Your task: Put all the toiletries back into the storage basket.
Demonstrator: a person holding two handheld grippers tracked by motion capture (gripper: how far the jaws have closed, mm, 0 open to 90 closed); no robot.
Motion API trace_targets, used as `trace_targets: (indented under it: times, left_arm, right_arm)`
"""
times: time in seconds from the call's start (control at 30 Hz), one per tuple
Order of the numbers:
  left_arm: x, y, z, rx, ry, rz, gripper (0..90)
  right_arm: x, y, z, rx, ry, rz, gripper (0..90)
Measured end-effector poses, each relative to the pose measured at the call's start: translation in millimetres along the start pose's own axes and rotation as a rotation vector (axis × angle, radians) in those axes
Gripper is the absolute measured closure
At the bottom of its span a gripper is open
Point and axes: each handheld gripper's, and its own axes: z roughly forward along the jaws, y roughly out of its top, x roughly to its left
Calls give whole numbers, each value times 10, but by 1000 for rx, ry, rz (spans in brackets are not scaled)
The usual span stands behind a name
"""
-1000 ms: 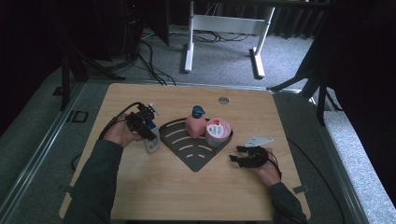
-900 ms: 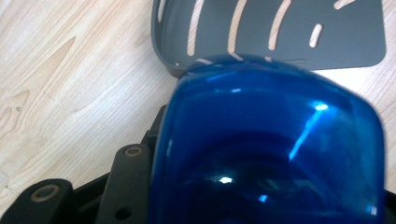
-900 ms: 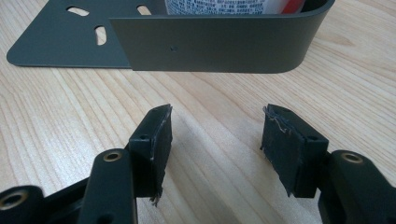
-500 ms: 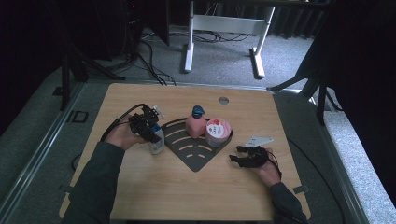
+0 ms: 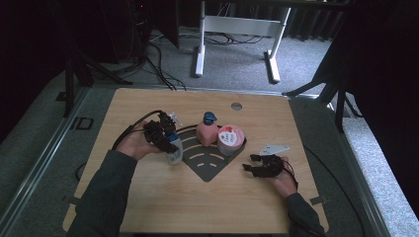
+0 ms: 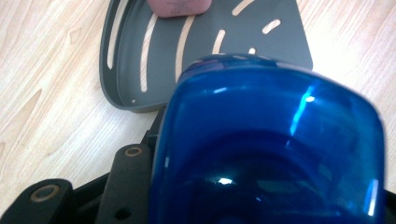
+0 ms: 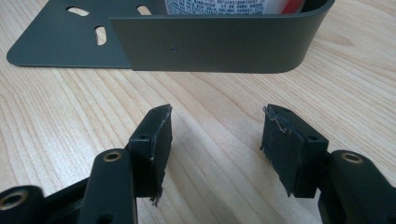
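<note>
High view has the left gripper [image 5: 165, 138] clamped on a small bottle with a blue cap [image 5: 173, 153], right at the left edge of the dark fan-shaped tray [image 5: 210, 165]. The left gripper view adds the close-up: that blue cap [image 6: 275, 144] is huge between the jaws, tray below. Right gripper [image 5: 259, 165] rests on the table [image 5: 173, 202]; its own view shows the pads [image 7: 156, 140] apart, nothing between, facing the tray wall [image 7: 210, 44].
</note>
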Motion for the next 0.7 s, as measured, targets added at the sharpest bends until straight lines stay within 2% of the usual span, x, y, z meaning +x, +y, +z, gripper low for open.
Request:
trace_targets:
  times: [0.17, 0.43, 0.7]
  left_arm:
    - [-19, 51, -31, -2, -3, 14, 555]
    - [2, 103, -55, -23, 0, -3, 555]
    - [15, 166, -27, -23, 6, -10, 555]
  right_arm:
    - [1, 0, 0, 0, -1, 0, 425]
    - [2, 0, 0, 0, -1, -2, 425]
    - [1, 0, 0, 0, 0, -1, 425]
